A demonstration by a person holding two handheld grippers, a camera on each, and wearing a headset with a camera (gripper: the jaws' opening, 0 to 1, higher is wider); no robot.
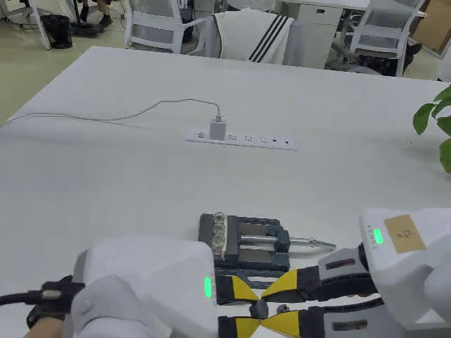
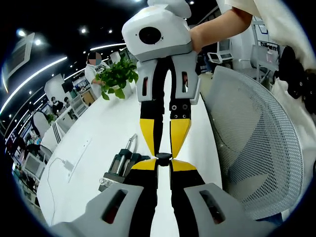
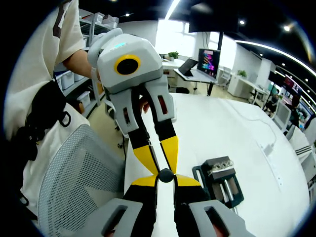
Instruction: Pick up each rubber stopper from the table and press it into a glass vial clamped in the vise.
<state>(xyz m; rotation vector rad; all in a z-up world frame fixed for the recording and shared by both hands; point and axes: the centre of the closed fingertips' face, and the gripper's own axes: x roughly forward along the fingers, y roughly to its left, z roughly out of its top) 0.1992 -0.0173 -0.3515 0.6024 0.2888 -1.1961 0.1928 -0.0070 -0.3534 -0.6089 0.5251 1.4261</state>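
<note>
A small dark rubber stopper [image 1: 261, 308] hangs in the air just in front of the table's near edge, in front of the dark vise [image 1: 246, 243]. My left gripper [image 1: 255, 308] comes in from the left and my right gripper [image 1: 268, 308] from the right. They meet tip to tip, and both look shut on the stopper. In the right gripper view the stopper [image 3: 166, 175] is a round ball at the yellow tips. The vise [image 3: 222, 180] clamps a row of glass vials [image 1: 219, 232] at its left jaw.
A white power strip [image 1: 243, 138] with a plugged-in charger [image 1: 218, 129] and a cable lies across the middle of the table. Plant leaves [image 1: 440, 127] reach in at the right edge. Behind me stands a mesh chair [image 2: 256, 148], and office chairs line the far side.
</note>
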